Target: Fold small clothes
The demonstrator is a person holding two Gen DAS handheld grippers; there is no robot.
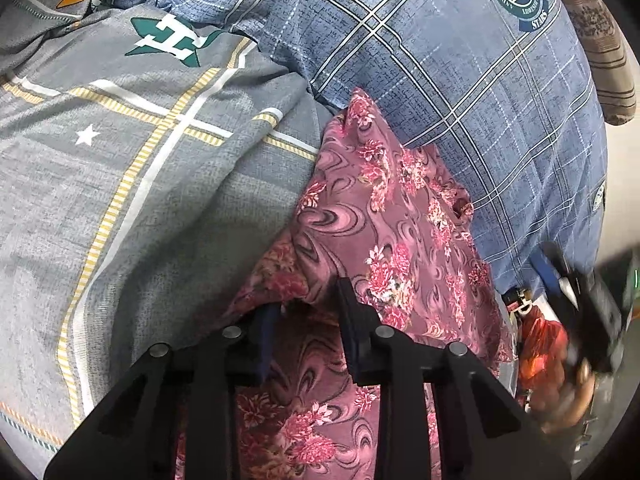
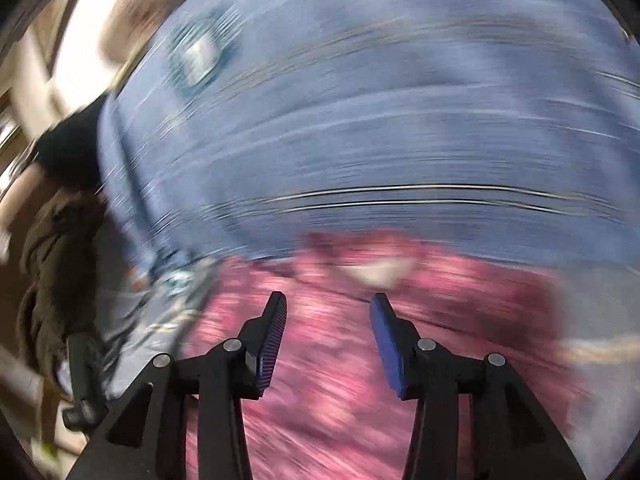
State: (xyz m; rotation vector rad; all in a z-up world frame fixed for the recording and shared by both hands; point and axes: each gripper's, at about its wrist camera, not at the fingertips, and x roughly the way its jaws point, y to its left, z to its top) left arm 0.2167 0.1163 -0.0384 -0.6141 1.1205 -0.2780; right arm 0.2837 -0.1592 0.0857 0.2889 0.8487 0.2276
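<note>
Pink floral garment (image 1: pixel 384 216) is lying on the bedding, stretching forward and to the right of the left gripper (image 1: pixel 308 300), with a lower layer running back between and under its jaws. Left jaws are standing narrow and clenching a fold of that pink cloth: the edge is draping over the left finger, hiding its tip, and the right finger (image 1: pixel 352 312) is showing dark against the fabric. Grey bedsheet (image 1: pixel 132 184) with yellow-and-white stripes, a white star and a green emblem is spreading left of the left jaws, touching the garment's left edge. Blue checked sheet (image 1: pixel 460 80) with a round green badge is lying ahead and right of the jaws, under the garment's far end. Brown striped fabric (image 1: pixel 592 32) is sitting at the far upper right. Low on the right, blurred, the right gripper (image 1: pixel 592 304) is showing in a hand (image 1: pixel 576 396); its jaws cannot be read in this view.

Right wrist view is heavily motion-smeared. Right gripper (image 2: pixel 328 300) is hanging with its jaws released, a clear gap between the blue pads (image 2: pixel 384 344), nothing between them. Pink garment (image 2: pixel 340 400) is lying below and just ahead of these jaws, not touching them. Blue sheet (image 2: pixel 360 120) is filling the area beyond. Dark brownish cloth (image 2: pixel 52 272) is hanging far left, too blurred to identify.
</note>
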